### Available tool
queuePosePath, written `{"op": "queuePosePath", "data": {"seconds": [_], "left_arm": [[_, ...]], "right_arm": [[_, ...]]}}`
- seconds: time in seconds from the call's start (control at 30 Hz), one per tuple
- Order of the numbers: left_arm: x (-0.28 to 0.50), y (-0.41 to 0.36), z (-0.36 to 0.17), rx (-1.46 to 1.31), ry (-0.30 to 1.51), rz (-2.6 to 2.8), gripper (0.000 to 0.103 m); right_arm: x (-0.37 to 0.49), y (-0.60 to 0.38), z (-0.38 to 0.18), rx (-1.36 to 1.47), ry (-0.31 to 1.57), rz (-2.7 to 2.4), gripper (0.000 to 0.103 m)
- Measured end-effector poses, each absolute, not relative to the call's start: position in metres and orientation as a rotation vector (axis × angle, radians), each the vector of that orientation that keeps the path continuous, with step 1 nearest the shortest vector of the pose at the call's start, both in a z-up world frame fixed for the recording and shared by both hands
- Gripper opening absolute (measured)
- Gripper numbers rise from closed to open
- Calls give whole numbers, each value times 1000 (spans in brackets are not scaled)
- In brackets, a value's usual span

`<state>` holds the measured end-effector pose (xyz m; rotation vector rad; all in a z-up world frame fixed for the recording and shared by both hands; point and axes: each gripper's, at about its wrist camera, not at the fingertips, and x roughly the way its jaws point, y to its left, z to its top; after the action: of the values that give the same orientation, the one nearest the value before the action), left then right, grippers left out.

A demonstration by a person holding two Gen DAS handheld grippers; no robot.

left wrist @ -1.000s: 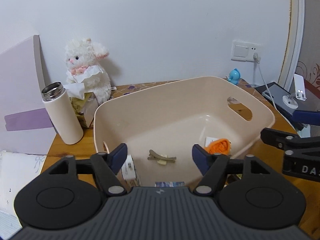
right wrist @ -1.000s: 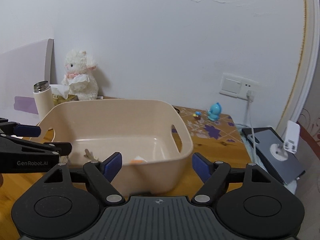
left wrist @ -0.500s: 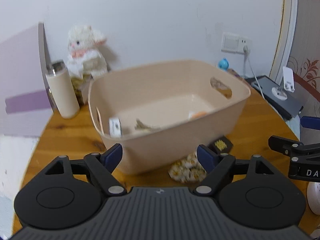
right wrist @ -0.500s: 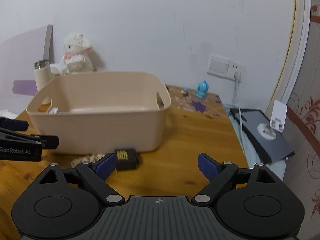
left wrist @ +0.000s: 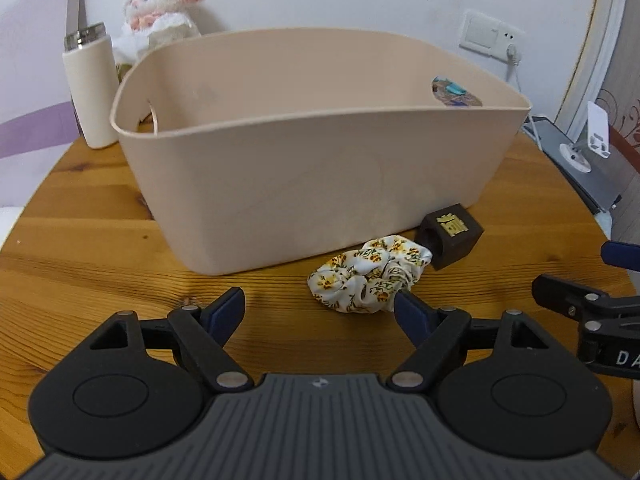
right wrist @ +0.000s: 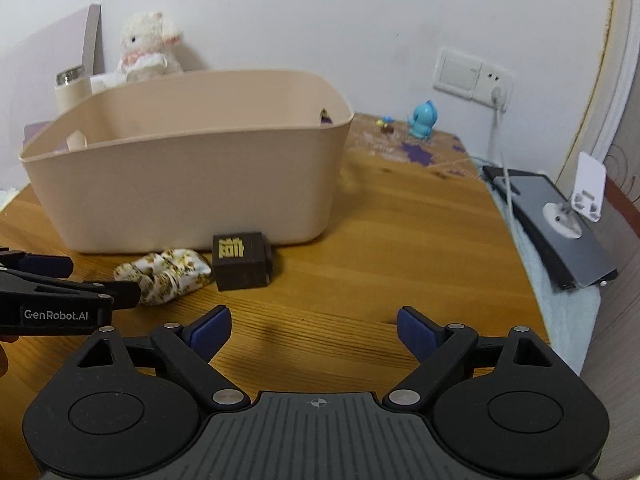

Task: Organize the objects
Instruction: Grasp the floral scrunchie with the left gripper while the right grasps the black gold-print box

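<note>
Wooden counter (left wrist: 100, 248): floral scrunchie (left wrist: 366, 276) lies near the bin (left wrist: 312, 184), touching the dark box (left wrist: 450, 236). Your left gripper (left wrist: 320, 308) and right gripper (right wrist: 314, 330) have fingers apart (empty). Pinch its soft, light folds centrally.

Soft even indoor light; slight blur; fisheye-bent edges.

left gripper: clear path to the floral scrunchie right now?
Probably yes. The left gripper is open and empty, and the floral scrunchie lies on bare wooden table just ahead, toward its right finger. The dark brown box touches the scrunchie's far end; the beige basket sits behind it.
</note>
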<state>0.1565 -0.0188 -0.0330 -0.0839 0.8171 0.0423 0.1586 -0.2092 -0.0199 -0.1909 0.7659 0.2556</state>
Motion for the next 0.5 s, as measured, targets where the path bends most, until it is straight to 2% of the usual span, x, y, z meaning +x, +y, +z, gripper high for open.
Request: {"op": "queuePosePath", "data": {"seconds": [0.07,0.17,0.5], "left_arm": [[160,-19,-39,-95,812,52,83],[163,-20,-46,-99,797,81,90],[176,-20,-55,-123,775,126,90]], "right_arm": [[164,-208,-27,-195,776,263,91],[171,-204,-37,-195,786,284,91],[189,-189,-50,-189,776,343,91]]}}
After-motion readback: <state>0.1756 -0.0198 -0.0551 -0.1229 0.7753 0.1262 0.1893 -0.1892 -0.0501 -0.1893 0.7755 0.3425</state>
